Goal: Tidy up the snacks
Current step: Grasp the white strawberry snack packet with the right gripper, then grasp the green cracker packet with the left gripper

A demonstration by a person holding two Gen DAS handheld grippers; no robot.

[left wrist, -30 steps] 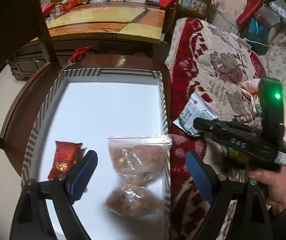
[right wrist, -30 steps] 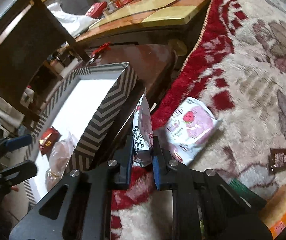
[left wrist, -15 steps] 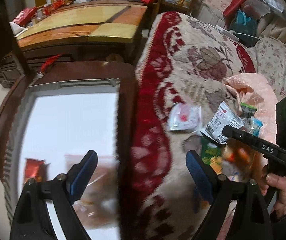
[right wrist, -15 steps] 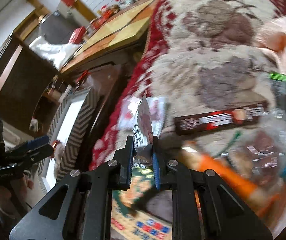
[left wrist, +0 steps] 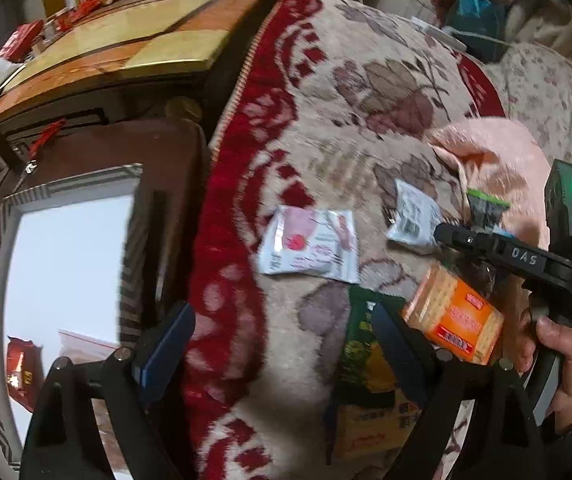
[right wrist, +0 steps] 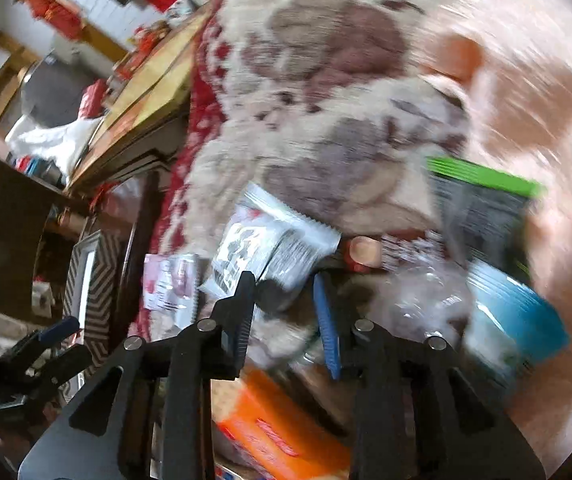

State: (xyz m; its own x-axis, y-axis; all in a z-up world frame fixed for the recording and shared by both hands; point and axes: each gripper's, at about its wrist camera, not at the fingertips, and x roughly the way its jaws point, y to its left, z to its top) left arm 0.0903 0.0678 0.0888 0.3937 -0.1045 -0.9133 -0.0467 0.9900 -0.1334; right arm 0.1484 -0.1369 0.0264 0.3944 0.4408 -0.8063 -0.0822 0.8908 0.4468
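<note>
My left gripper (left wrist: 278,344) hangs open and empty over the red-and-cream blanket (left wrist: 326,92), just right of the chevron-edged box (left wrist: 130,240). Ahead of it lies a pink-and-white packet (left wrist: 310,246). A green-yellow packet (left wrist: 370,380) shows behind its right finger. My right gripper (right wrist: 284,300) has its jaws opening. The grey-and-white packet (right wrist: 274,248) lies tilted on the blanket at their tips, with no pad pressing it. In the left wrist view that packet (left wrist: 414,216) sits at the tip of the right gripper (left wrist: 442,232), which a hand (left wrist: 566,364) holds.
An orange cracker pack (left wrist: 454,320), a green-topped dark packet (right wrist: 482,208), a blue packet (right wrist: 514,320) and a clear bag (right wrist: 422,300) crowd the blanket beside a pink cloth (left wrist: 498,160). The box holds a red packet (left wrist: 20,364) and a zip bag (left wrist: 82,344). A wooden table (left wrist: 126,56) stands behind.
Both grippers swung from the box toward the snack pile on the blanket. The right jaws parted, and the grey-and-white packet, earlier held upright between the pads, now lies on the blanket.
</note>
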